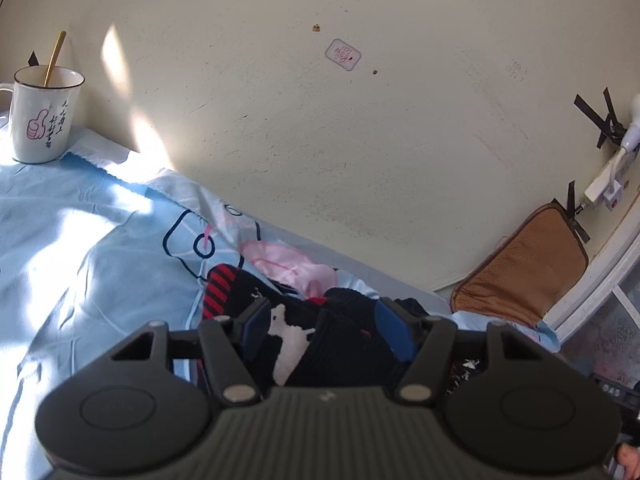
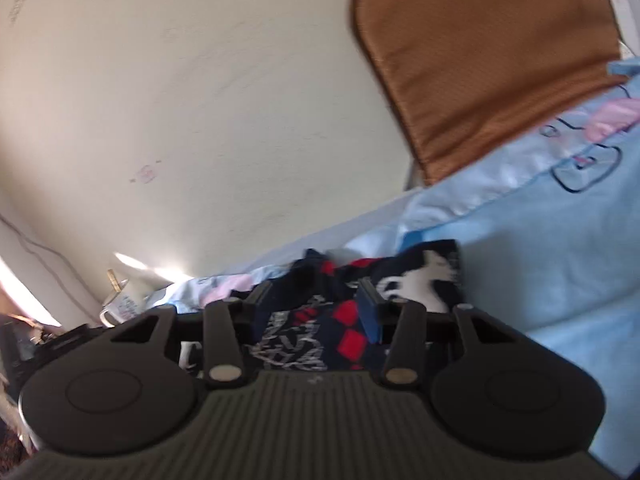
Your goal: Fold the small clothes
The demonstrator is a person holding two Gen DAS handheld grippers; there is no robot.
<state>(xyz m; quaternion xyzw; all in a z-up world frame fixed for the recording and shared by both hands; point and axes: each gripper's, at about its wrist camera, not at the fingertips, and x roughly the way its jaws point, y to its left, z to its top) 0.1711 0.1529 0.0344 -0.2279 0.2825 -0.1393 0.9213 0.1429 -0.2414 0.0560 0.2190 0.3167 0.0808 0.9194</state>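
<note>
Garment [image 1: 304, 336] lay bunched near the bed's [image 1: 80, 240] wall edge, unfolded; left tongs [image 1: 325, 332] gripped it, right tongs [image 2: 316, 312] gaped over it.

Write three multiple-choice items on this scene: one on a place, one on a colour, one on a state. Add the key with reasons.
1. Where does the mug stand?
A. on the blue sheet by the wall
B. on the brown cushion
C. on the dark garment

2. What colour is the animal figure on the garment?
A. yellow
B. white
C. green

3. How do the right gripper's jaws stand?
A. shut tight, pads together
B. apart, with garment between them
C. out of view

Key: 1 A, the mug sits on the sheet at the wall; 2 B, the figure is white on dark knit; 3 B, a gap shows between the blue pads.
</note>
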